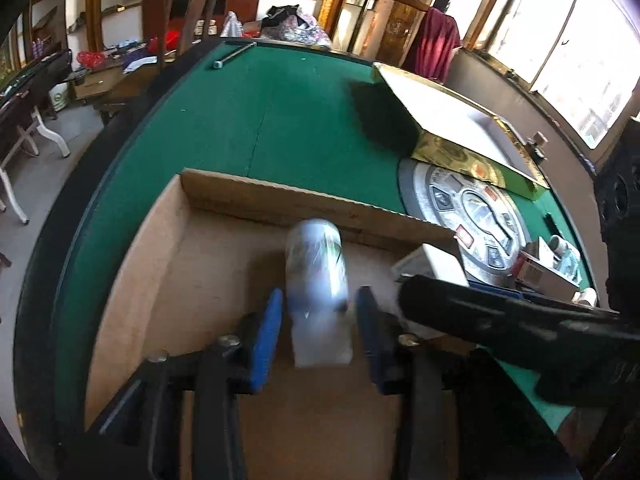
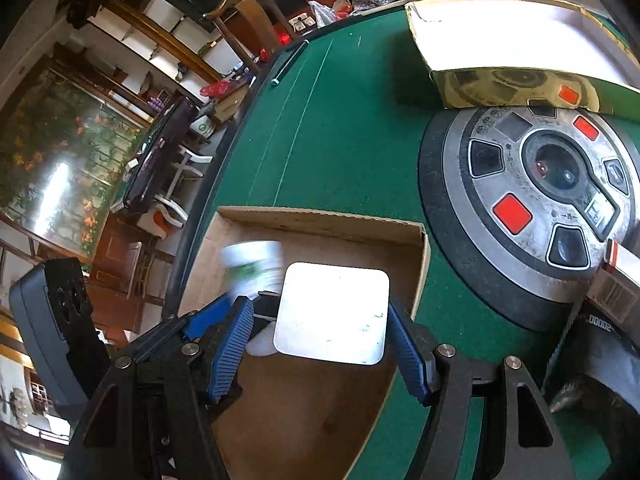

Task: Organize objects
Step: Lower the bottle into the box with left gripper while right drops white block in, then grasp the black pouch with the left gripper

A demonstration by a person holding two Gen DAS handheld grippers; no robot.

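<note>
A cardboard box [image 1: 160, 264] sits open on the green table. My left gripper [image 1: 318, 320] is over the box with its blue fingers [image 1: 266, 340] spread beside a white bottle [image 1: 316, 272]; the bottle is blurred and gaps show on both sides. My right gripper [image 2: 320, 344] is shut on a white square box [image 2: 332, 312] and holds it above the cardboard box [image 2: 416, 280], right beside the left gripper. The bottle [image 2: 252, 268] shows blurred behind the left fingers [image 2: 208, 312] in the right wrist view.
A round silver dial panel [image 2: 532, 208] sits in the table's middle. A gold box with a white inside [image 1: 448, 128] lies beyond it. Small cartons [image 1: 548, 268] lie at the right. A metal rod [image 1: 234, 55] lies at the far edge. Chairs stand around the table.
</note>
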